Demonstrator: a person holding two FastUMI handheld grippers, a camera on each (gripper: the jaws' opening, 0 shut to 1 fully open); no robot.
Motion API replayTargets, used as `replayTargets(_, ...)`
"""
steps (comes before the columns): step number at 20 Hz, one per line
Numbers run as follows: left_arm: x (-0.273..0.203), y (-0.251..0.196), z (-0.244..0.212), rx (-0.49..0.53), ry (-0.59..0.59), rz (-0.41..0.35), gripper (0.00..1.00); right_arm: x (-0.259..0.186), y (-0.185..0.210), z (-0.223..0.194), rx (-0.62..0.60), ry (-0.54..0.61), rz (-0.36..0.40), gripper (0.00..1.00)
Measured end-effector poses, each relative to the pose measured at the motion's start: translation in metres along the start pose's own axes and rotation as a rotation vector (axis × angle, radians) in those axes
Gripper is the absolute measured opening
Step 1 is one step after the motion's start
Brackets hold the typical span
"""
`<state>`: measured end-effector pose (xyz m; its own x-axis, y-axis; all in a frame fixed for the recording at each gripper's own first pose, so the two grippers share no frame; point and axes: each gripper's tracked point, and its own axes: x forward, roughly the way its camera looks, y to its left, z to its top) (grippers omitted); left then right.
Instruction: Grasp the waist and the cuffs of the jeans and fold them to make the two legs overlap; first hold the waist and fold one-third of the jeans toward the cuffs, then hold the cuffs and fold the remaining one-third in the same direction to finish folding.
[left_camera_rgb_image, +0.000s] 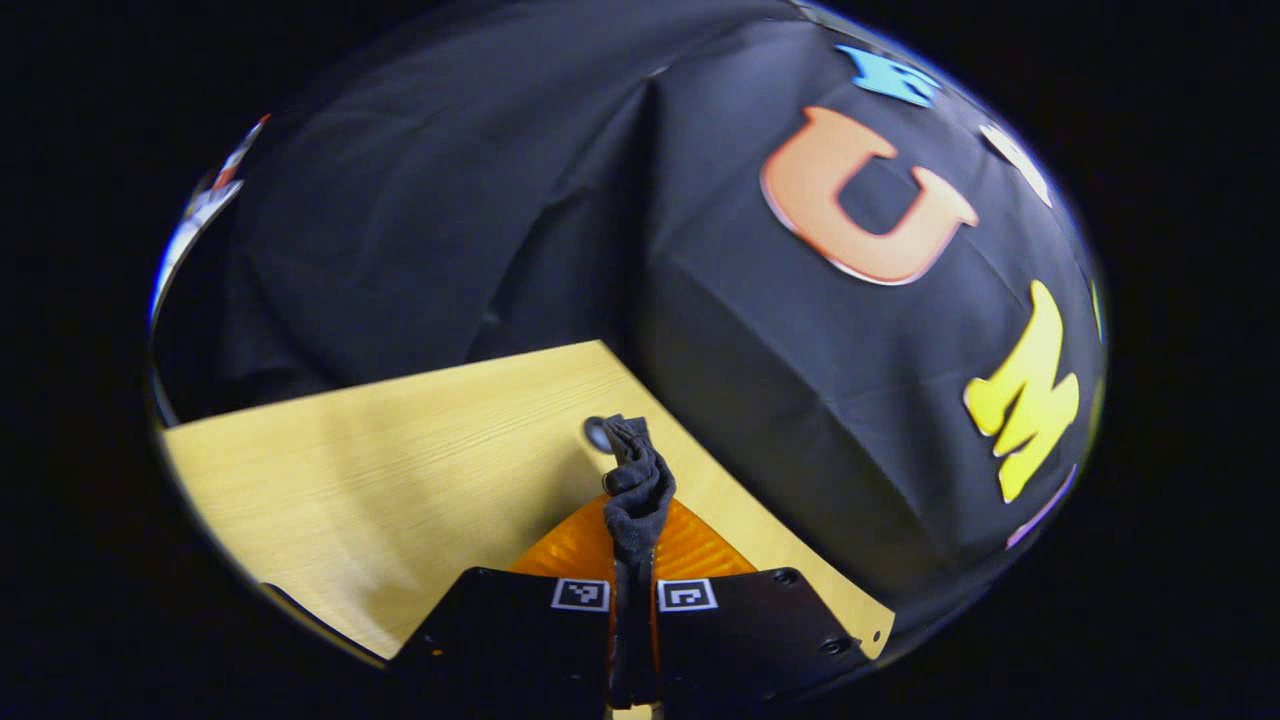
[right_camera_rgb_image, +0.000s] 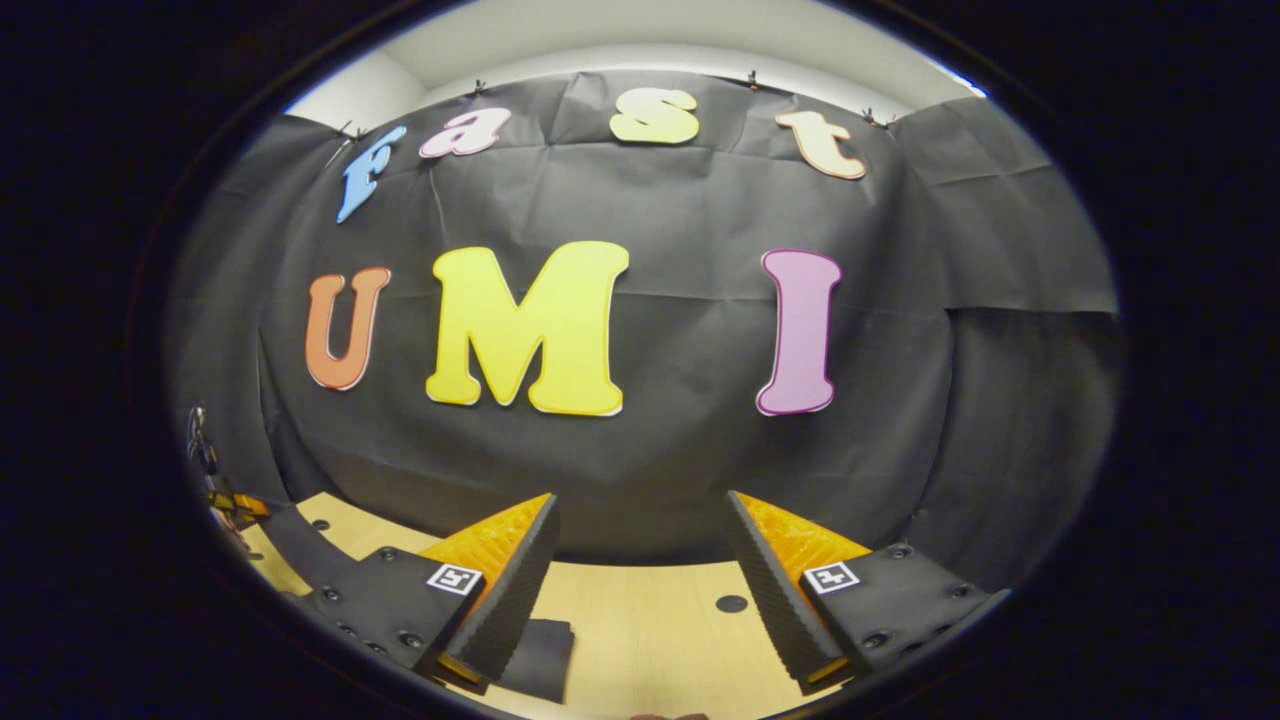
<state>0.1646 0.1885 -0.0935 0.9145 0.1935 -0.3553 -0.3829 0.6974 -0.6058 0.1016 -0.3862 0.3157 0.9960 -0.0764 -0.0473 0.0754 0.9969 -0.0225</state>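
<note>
left gripper view: the left gripper (left_camera_rgb_image: 634, 560) is sitting closed, both fingers pressing on a bunched ridge of dark fabric, the jeans (left_camera_rgb_image: 634, 485), which is sticking up and forward from between the fingertips. the pinched fabric is standing above the light wooden table (left_camera_rgb_image: 380, 470) rather than lying flat on it; which part of the garment this is, waist or cuff, cannot be told from here. a small dark round hole (left_camera_rgb_image: 596, 432) in the tabletop is showing just beside the tip of the fabric, partly hidden by it. the far edge of the table is meeting the black cloth wall (left_camera_rgb_image: 450, 200), which is hanging in folds behind. right gripper view: the right gripper (right_camera_rgb_image: 640, 570) is standing wide open, its two fingers well apart and nothing between them, ribbed inner faces turned toward each other. it is hovering over the same wooden table (right_camera_rgb_image: 650, 630) and facing the cloth wall (right_camera_rgb_image: 680, 470) head on. a dark piece of cloth (right_camera_rgb_image: 540, 655), likely more of the jeans, is lying on the table just beside the left-hand finger in this view. another round hole (right_camera_rgb_image: 731, 603) in the tabletop is lying close to the right-hand finger.
</note>
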Motion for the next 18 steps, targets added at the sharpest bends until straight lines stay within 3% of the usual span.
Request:
replayTargets(4,-0.029,-0.087,0.007,0.251,-0.059,-0.121,0.04,-0.003,-0.004,-0.002,-0.002,0.002,-0.001,1.00)
replayTargets(8,-0.051,-0.171,-0.016,0.421,-0.083,-0.272,0.03,-0.006,-0.012,-0.008,0.017,0.011,-0.010,0.99)
replayTargets(13,-0.074,-0.256,-0.082,0.568,-0.044,-0.427,0.03,-0.013,-0.030,-0.015,0.027,0.024,-0.035,1.00)
replayTargets(18,-0.078,-0.290,-0.176,0.777,0.051,-0.557,0.04,-0.019,-0.057,-0.020,0.020,0.035,-0.076,1.00)
